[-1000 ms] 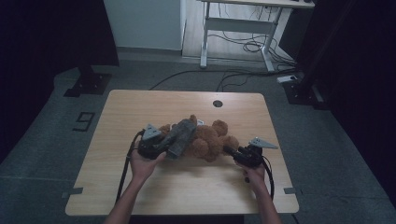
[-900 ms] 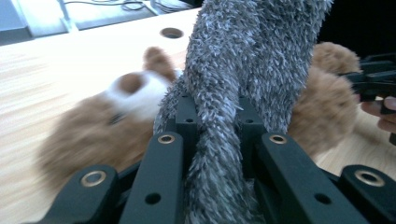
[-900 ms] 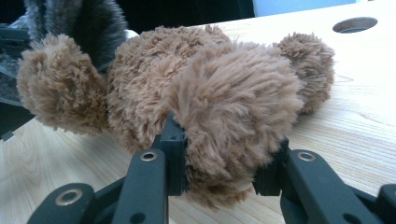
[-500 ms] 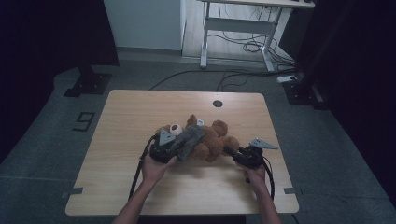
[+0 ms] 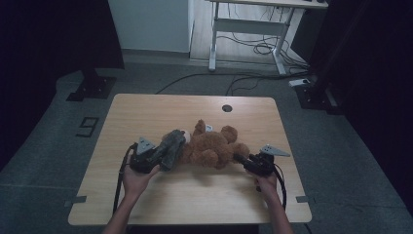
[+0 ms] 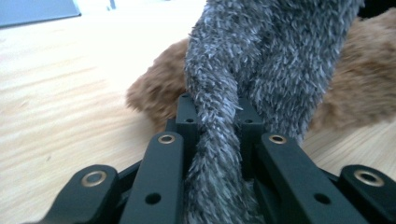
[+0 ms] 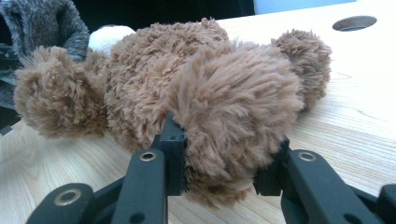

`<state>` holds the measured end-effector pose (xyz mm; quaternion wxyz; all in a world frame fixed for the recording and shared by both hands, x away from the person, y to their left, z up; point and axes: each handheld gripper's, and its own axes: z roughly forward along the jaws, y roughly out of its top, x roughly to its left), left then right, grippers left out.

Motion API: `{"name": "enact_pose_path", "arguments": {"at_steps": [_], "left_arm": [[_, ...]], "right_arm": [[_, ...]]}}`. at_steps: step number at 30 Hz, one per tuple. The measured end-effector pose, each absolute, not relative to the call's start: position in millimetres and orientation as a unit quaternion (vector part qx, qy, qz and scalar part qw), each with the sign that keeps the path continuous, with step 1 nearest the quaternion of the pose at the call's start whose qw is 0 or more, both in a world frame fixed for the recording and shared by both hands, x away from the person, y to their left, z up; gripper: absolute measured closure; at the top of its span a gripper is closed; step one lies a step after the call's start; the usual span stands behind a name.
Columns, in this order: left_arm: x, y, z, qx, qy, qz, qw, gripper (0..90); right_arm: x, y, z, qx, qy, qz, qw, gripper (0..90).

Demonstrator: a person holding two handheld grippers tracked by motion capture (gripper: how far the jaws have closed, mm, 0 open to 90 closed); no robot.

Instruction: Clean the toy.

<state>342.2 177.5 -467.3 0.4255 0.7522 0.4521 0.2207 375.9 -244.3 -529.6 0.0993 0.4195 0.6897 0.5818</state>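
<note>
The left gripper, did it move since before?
Yes. The left gripper, shut on grey furry cloth, slid right toward the table's round hole.

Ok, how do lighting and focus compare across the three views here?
High view: dim, dark room edges, teddy bear soft. Left gripper view: bright, far table washed out, grey furry cloth sharp. Right gripper view: well lit, the bear's fur crisp, top edge glaring.

High view above the near side of the table [image 5: 146, 204], facing forward and down, left gripper view low and close against grey fur [image 6: 261, 60], right gripper view close on the brown teddy bear [image 7: 196, 93], bear [image 5: 209, 148] shared by all views.
</note>
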Motion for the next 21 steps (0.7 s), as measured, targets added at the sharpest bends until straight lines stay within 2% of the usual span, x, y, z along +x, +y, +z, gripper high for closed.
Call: {"name": "enact_pose_path", "arguments": {"at_steps": [6,11,16,19,21], "left_arm": [[342.0,192.2,-473.5,0.750,0.474,0.227,0.402,76.7],[330.8,187.8,-462.3,0.749,0.462,0.232,0.415,76.7],[336.7,157.9,-438.2,0.765,0.423,0.223,0.432,76.6],[359.6,126.1,-422.1,0.775,0.395,0.205,0.448,76.6],[362.9,119.8,-419.6,0.777,0.391,0.203,0.450,76.6]], "right_arm": [[375.2,-243.5,-528.9,0.421,0.689,0.581,0.100,63.5],[373.9,-242.7,-528.5,0.424,0.688,0.580,0.103,63.5],[375.3,-242.1,-529.8,0.426,0.685,0.582,0.101,63.6],[376.8,-242.4,-530.8,0.426,0.685,0.583,0.098,63.6],[377.5,-242.2,-531.3,0.426,0.684,0.584,0.098,63.6]]}}
